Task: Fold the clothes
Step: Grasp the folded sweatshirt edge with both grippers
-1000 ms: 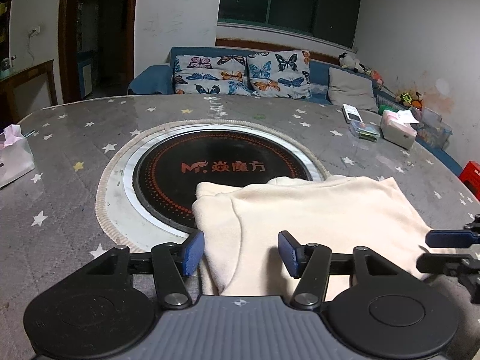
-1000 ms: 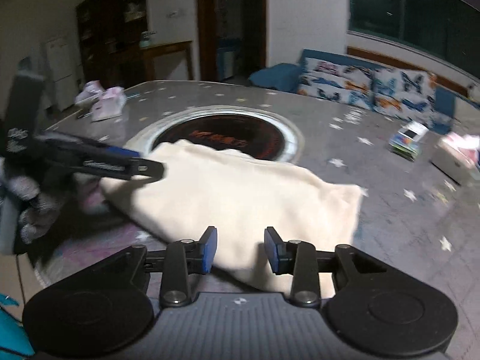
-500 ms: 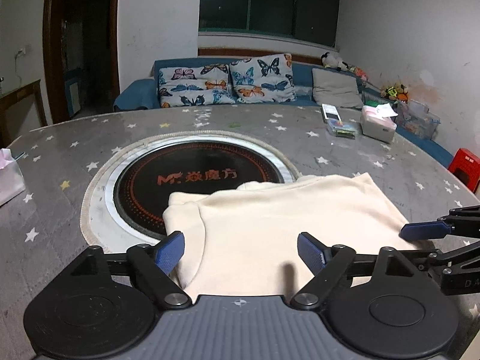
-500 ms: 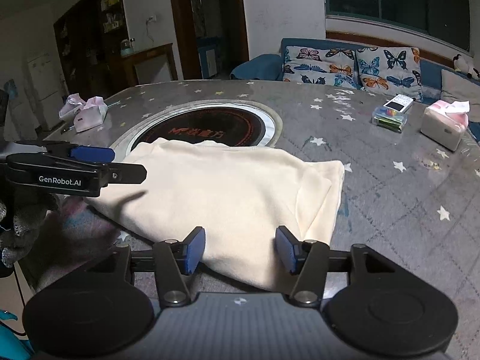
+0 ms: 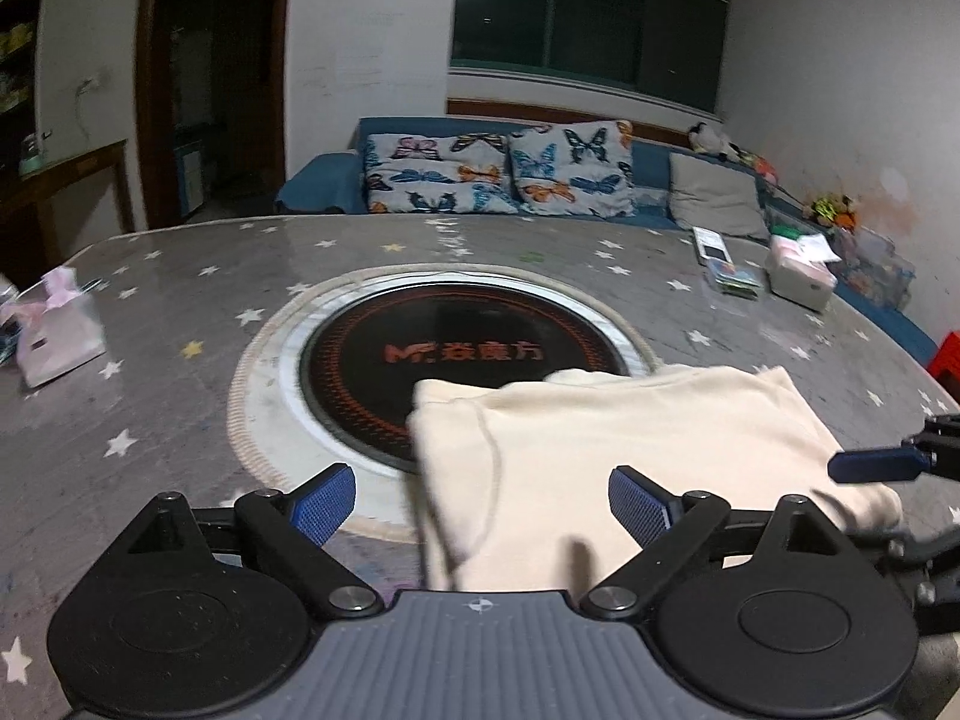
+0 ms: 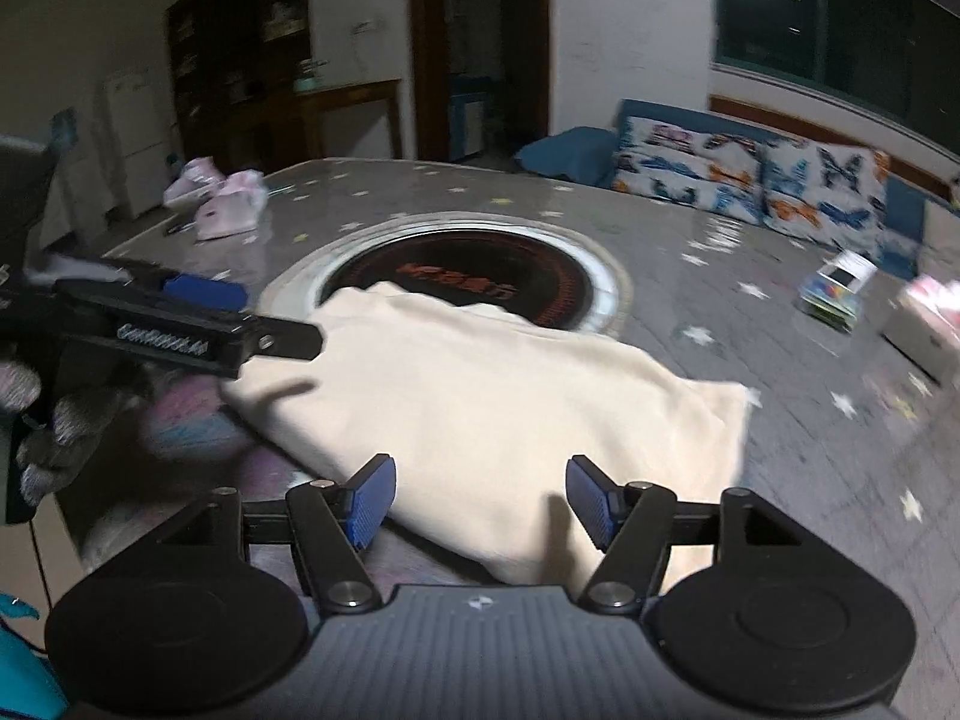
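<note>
I saw the folded cream garment (image 5: 630,450) lying flat on the grey starred table (image 5: 180,312), with its far edge over the black round plate (image 5: 432,354) in the middle of the table. In the left wrist view it lay at about one o'clock from my left gripper (image 5: 483,501), so this tool stood at the garment's left near corner. In the right wrist view it lay at twelve o'clock from my right gripper (image 6: 480,495), straight ahead and just beyond the pads. The long axis of the garment ran about from nine to three o'clock in the left view, and from ten to four in the right view, where the short folded end (image 6: 729,420) pointed to three o'clock. I judged both hands about equally near to the near long edge, each at its own end. The jaws of both grippers were opening. The cloth showed between each pair of blue pads, but the pads did not press on it, so I held nothing. I judged that the next fold would need to grip this near edge again.
</note>
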Tool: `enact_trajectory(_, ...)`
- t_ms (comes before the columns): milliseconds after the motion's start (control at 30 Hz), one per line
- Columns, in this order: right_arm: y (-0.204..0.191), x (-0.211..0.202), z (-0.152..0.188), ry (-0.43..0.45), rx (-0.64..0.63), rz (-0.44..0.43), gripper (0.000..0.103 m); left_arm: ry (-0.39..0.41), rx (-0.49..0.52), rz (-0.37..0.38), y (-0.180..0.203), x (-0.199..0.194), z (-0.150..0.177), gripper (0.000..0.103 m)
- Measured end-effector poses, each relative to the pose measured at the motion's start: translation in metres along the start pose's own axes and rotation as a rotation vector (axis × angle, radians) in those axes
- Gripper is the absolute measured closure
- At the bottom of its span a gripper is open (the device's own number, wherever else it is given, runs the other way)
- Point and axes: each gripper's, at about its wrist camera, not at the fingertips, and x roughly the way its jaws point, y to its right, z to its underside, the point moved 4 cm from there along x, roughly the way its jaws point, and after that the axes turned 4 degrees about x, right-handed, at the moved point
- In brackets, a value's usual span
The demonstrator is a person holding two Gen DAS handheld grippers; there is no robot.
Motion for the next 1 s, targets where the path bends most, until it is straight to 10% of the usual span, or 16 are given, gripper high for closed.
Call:
enact_trajectory(600, -0.117, 0.048, -0.023, -0.037, -0.411, -0.152, 0.043, 0.005, -0.232, -0.059, -0.071, -0.010, 0.006, 0.010)
enact_trajectory(1000, -0.125, 0.062, -0.022, -0.022, -0.449, -0.095, 0.089, -0.028, -0.431, 0.143, -0.072, -0.006, -0.002, 0.012)
